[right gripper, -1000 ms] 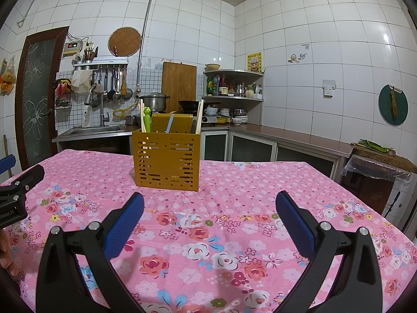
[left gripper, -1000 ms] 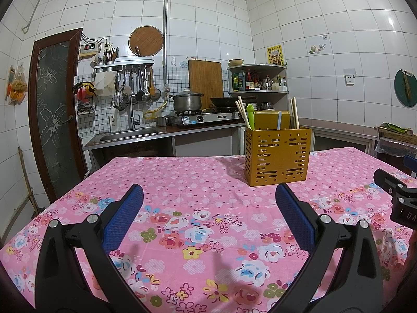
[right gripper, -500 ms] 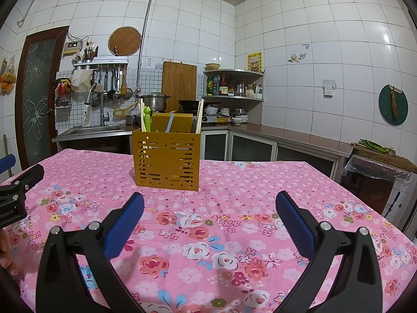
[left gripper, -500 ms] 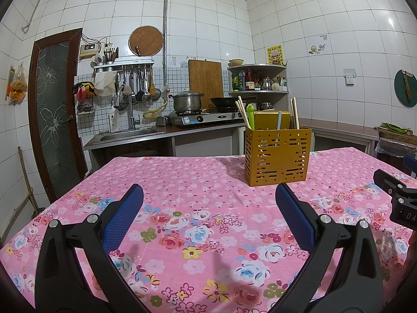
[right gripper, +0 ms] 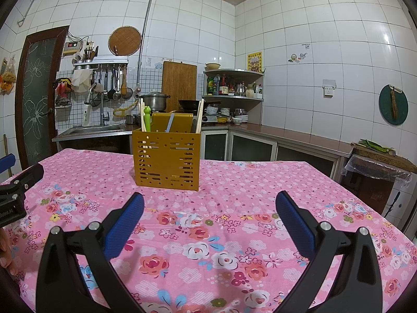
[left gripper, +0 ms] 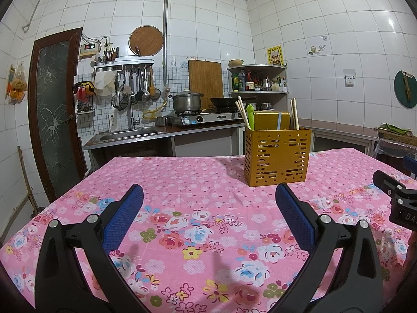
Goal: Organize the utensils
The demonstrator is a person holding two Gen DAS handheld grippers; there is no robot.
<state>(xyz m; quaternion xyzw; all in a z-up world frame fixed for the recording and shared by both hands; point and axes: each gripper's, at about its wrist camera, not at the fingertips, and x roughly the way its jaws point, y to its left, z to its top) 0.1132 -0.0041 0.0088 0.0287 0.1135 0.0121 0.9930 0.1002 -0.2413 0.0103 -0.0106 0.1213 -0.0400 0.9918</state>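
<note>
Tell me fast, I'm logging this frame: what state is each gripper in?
Left gripper: open, holding nothing, above the tablecloth.
Right gripper: open, holding nothing, pointed toward the utensil holder.

A box of kitchen sticks on a pink flower table

The left gripper [left gripper: 208,216] is wide open and holds nothing, low over the pink tablecloth [left gripper: 182,182]. Far on the right stands a yellow box [left gripper: 277,156] with holes. Chopsticks [left gripper: 242,112] and a green handle [left gripper: 250,116] stick up out of it. The right gripper [left gripper: 396,198] peeks in at the right edge.
</note>
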